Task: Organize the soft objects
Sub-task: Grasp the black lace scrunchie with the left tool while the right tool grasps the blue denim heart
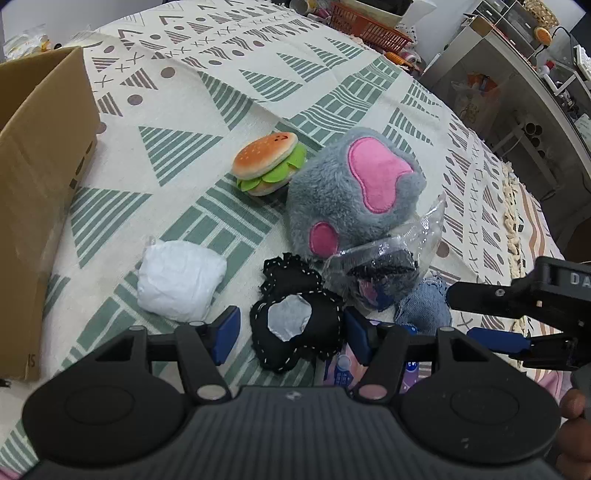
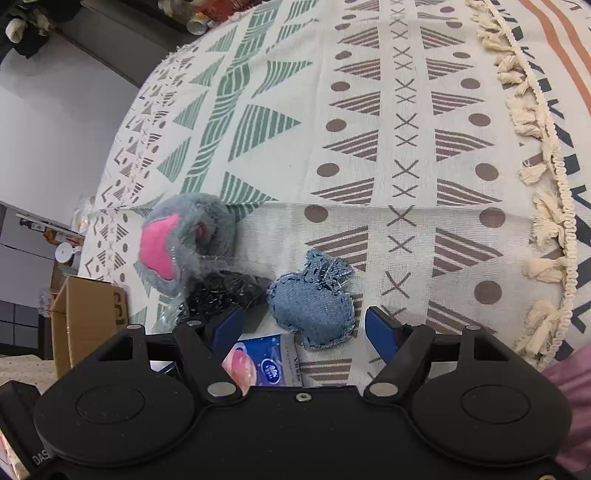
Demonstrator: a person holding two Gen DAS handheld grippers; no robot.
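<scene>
My left gripper point(image 1: 291, 334) is open, its blue pads on either side of a black stitched cushion point(image 1: 295, 328) with a grey patch; whether they touch it I cannot tell. Beyond lie a white crumpled bundle point(image 1: 181, 284), a plush burger point(image 1: 267, 162), a grey plush paw with pink pads point(image 1: 354, 192) and a clear bag of dark items point(image 1: 384, 273). My right gripper point(image 2: 304, 328) is open around a denim apple-shaped cushion point(image 2: 314, 310). In front of it lies a blue tissue packet point(image 2: 262, 365). The grey paw point(image 2: 181, 240) sits to its left.
A brown cardboard box point(image 1: 40, 184) stands open at the left on the patterned cloth point(image 1: 221, 110); it also shows in the right wrist view as the box point(image 2: 85, 314). An orange basket point(image 1: 365, 26) and clutter sit at the far edge. A tasselled cloth border point(image 2: 546, 184) runs down the right.
</scene>
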